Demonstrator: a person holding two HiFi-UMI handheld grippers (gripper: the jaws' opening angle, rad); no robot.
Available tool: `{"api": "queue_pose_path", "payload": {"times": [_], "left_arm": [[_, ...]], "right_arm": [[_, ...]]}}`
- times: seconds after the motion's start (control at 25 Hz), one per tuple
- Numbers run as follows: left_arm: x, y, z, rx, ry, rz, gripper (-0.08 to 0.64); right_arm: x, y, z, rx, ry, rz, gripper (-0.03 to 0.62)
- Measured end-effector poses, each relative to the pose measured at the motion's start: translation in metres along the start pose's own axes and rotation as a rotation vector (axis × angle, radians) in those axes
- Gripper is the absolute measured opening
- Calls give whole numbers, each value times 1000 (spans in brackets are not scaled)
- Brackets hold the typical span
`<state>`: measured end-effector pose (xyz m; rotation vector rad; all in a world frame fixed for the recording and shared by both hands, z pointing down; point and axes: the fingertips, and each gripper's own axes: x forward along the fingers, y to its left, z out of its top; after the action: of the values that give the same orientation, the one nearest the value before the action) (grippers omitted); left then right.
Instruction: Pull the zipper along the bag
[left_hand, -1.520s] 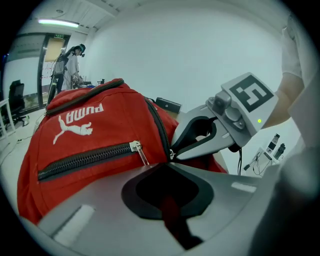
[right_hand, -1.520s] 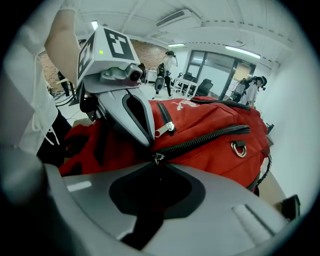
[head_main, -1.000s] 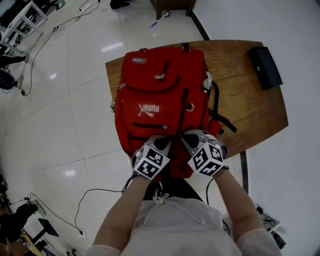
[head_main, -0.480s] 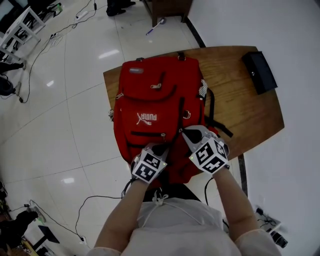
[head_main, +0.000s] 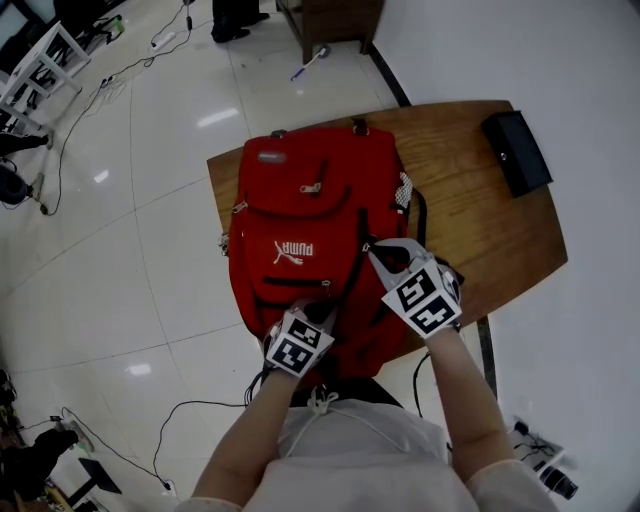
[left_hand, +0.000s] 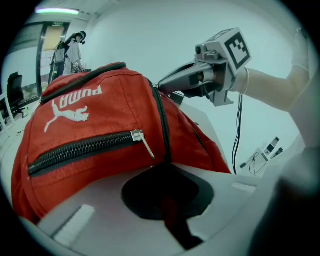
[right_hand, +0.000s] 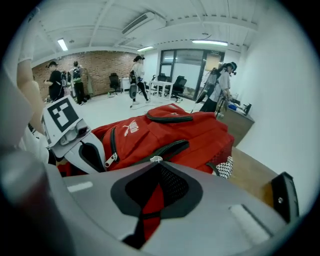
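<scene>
A red backpack (head_main: 300, 210) lies on the wooden table (head_main: 480, 230), its near end hanging over the table's near edge. My left gripper (head_main: 318, 312) is shut on the bag's red fabric (left_hand: 167, 167) at the near end of the main zipper (left_hand: 161, 120). Further up that zipper my right gripper (head_main: 372, 248) is shut on the small silver zipper pull (right_hand: 156, 160), which shows right at its jaw tips. The zipper track (right_hand: 167, 149) runs on ahead of it over the bag. Each gripper shows in the other's view: right gripper (left_hand: 162, 85), left gripper (right_hand: 92, 155).
A black case (head_main: 515, 152) lies on the table's far right corner, also seen as the black case (right_hand: 284, 195). A front-pocket zipper pull (left_hand: 142, 142) hangs loose. Cables cross the tiled floor (head_main: 110, 250). Several people stand far back in the room (right_hand: 137, 75).
My right gripper has moved away from me along the bag's zipper, apart from the left one. The left gripper stays at the bag's near end.
</scene>
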<state>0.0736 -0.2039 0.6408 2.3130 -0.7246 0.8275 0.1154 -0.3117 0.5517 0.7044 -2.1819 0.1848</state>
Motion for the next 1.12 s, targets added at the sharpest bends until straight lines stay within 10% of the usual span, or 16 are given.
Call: {"api": "queue_pose_path", "payload": {"times": [1.12], "left_arm": [[2, 0, -6, -16, 24, -58, 6]], "right_arm": [[-9, -42, 13, 182, -110, -112, 15]]}}
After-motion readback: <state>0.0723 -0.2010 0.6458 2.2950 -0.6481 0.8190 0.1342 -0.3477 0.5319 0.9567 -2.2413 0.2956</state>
